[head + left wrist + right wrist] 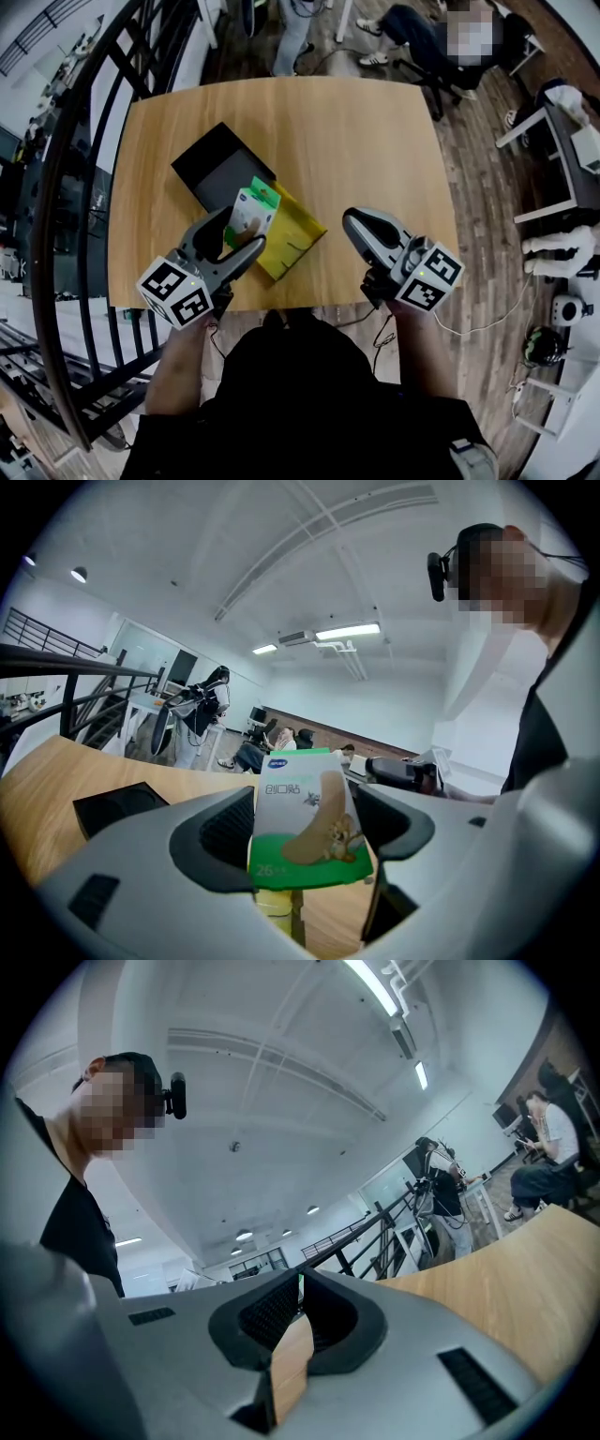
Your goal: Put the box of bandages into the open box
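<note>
A white and green box of bandages (254, 206) is held upright in my left gripper (247, 227), just above the table. In the left gripper view the bandage box (302, 803) fills the gap between the jaws of the left gripper (304, 847). The open black box (217, 164) lies flat further back and left, and it shows as a dark tray (116, 804) in the left gripper view. My right gripper (355, 225) hovers at the table's near right, shut with nothing in it (300, 1321).
A flat yellow packet (292, 234) lies under and right of the bandage box, next to the black box. The wooden table (356, 141) has a black railing (75, 187) along its left side. People and chairs are beyond the far edge.
</note>
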`<state>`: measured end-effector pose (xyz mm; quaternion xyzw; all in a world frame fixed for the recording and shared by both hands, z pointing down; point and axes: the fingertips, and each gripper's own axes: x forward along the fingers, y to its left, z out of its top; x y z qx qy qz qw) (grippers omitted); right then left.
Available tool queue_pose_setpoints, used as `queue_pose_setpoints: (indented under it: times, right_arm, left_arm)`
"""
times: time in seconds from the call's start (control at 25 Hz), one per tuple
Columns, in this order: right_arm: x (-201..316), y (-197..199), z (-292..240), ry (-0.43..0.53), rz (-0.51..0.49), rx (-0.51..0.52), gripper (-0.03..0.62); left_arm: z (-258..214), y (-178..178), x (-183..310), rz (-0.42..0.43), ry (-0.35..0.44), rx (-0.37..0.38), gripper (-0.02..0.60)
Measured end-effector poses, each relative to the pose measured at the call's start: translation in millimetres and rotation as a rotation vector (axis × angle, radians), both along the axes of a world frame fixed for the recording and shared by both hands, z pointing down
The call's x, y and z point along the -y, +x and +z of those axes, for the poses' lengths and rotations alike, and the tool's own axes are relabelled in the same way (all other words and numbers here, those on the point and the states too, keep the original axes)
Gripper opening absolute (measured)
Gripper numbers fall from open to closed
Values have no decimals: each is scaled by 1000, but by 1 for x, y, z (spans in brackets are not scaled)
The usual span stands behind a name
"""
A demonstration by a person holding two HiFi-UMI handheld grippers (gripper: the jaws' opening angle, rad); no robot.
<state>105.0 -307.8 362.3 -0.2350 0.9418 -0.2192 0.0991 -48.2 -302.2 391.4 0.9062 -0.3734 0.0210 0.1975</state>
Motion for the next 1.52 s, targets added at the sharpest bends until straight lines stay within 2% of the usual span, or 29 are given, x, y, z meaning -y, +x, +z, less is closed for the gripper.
queue_pose_setpoints:
  times: [0.36, 0.92, 1.28, 1.52]
  right_arm:
    - [7, 4, 36, -83, 47, -22, 38]
    - [14, -9, 91, -201, 47, -31, 38]
    - [9, 3, 106, -231, 59, -23, 38]
    - [13, 2, 107, -241, 65, -18, 38]
  left_arm:
    - [47, 1, 24, 43, -45, 55, 348]
    - [158, 6, 46, 96, -188, 178, 347]
    - [202, 27, 38, 159, -214, 327, 347]
    - [226, 18, 47, 154, -254, 383, 347]
